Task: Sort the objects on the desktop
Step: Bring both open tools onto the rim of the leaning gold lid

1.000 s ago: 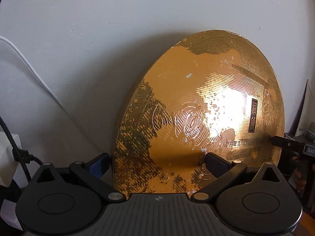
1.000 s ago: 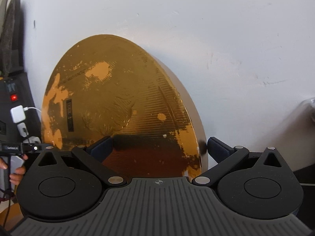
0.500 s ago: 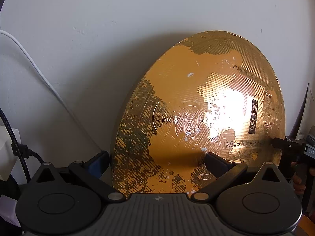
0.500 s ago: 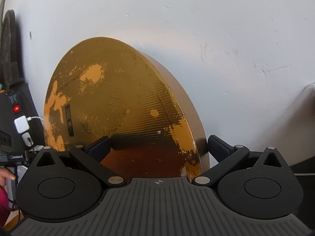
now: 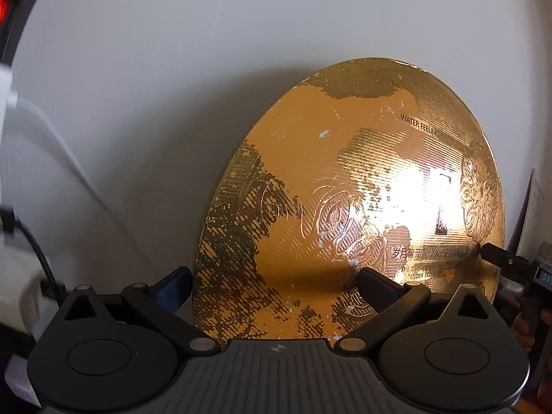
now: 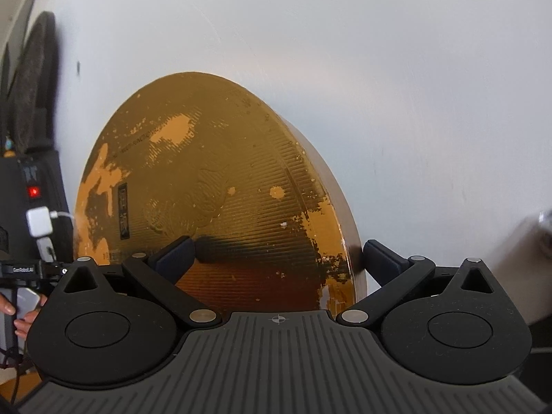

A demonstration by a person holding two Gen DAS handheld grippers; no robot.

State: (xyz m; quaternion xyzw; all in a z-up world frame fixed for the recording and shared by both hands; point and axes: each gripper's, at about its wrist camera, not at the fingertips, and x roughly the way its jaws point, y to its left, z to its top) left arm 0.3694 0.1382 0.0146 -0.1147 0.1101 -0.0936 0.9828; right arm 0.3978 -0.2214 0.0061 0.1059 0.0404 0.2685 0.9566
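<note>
A round gold disc (image 5: 348, 207) stands on its edge and leans against the white wall (image 5: 172, 69). The left hand-held gripper (image 5: 272, 284) is wide open, with one finger on each side of the disc's left edge, and it grips nothing. The right hand-held gripper (image 6: 276, 258) is also wide open around the disc's right edge (image 6: 352, 241). A white charger (image 6: 38, 221) is plugged at the left.

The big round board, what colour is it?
Shiny gold, with duller orange patches where the foil has worn off and fine ridged lines. The round board shows best in the left wrist view.
</note>
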